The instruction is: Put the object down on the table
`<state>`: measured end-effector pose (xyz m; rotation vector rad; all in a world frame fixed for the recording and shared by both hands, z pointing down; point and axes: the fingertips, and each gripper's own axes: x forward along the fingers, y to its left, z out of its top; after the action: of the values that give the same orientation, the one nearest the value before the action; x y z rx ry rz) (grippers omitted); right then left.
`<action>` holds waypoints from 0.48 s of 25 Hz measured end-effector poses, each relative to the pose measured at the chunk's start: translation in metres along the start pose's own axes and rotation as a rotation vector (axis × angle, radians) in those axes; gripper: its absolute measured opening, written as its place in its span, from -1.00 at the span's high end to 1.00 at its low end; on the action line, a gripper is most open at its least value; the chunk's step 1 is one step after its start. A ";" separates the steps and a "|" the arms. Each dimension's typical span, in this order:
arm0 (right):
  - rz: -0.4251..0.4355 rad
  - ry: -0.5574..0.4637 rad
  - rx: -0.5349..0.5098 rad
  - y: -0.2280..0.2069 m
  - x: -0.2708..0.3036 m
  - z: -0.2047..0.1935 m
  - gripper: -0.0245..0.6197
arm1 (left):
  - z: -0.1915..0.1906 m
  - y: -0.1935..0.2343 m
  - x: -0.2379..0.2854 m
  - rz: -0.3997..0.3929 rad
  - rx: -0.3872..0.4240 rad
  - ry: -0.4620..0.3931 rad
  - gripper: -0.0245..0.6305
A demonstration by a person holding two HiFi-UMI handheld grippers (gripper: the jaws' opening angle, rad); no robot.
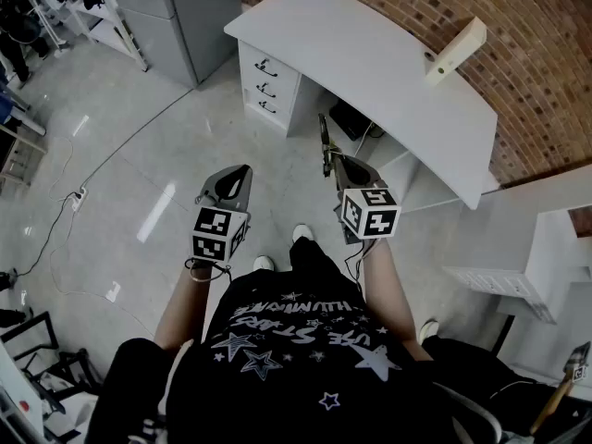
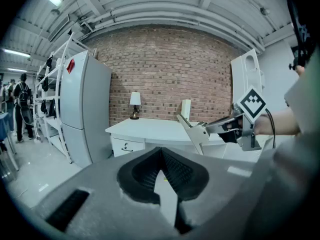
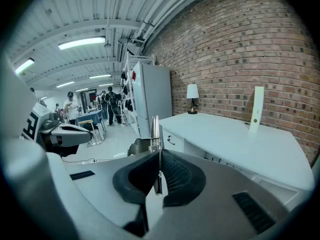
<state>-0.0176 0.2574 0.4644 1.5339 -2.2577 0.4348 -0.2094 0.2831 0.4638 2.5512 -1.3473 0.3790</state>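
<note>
A person is standing before a white table (image 1: 370,63), the right gripper (image 1: 339,163) pinching a slim metal object (image 1: 325,139) in closed jaws, in mid-air short of the table's edge, while the left gripper (image 1: 242,174) is hanging closed and empty; carrying the object well over the tabletop before lowering looks wisest.

The black shirt (image 1: 296,331) has white letters and stars printed on it. One word looks like "STARS"; the other words are too bent to read surely. The red label (image 2: 70,65) on the fridge (image 2: 85,109) is too small to read.
</note>
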 end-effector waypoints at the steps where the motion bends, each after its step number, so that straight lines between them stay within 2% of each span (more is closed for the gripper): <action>1: -0.001 0.002 0.003 0.000 -0.001 0.000 0.89 | 0.001 0.001 0.001 -0.002 -0.004 0.000 0.86; 12: -0.012 0.045 0.028 0.003 0.005 -0.016 0.89 | -0.016 0.017 0.001 -0.012 -0.026 0.025 0.86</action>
<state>-0.0194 0.2616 0.4803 1.5354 -2.2167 0.4947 -0.2253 0.2778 0.4802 2.5239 -1.3190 0.3883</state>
